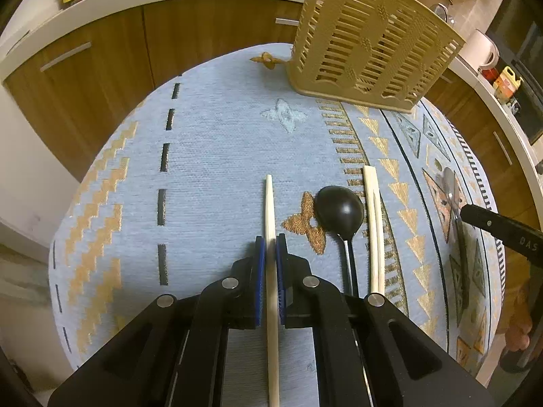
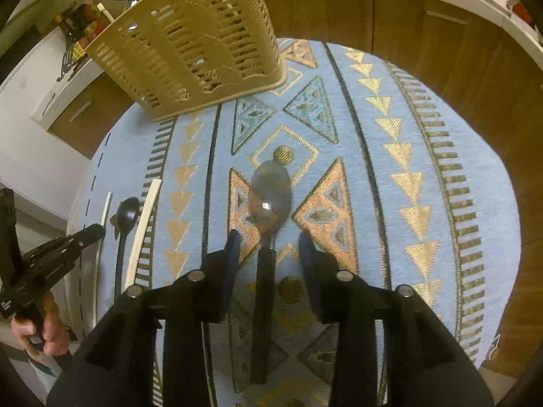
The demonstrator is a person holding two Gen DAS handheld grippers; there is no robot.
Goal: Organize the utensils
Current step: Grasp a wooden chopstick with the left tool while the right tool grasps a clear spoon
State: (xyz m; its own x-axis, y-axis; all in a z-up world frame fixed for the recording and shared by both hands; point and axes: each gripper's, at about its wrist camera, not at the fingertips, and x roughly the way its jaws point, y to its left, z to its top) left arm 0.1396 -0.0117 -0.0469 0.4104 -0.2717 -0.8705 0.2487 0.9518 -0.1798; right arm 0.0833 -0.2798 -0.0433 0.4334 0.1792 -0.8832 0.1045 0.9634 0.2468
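Left tongs (image 1: pixel 270 247) clamped one chopstick (image 1: pixel 269 203); right tongs (image 2: pixel 269 247) stood apart astride the spoon (image 2: pixel 269 196) (we advised closing squarely on its handle).

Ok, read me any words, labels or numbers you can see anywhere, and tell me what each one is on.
"DAS": partial white letters on the black body of the right gripper, cut off at the picture's edge.
Small white print on the left gripper: too blurred to read.
Labels on yellow packet and counter bottles: too small to read.
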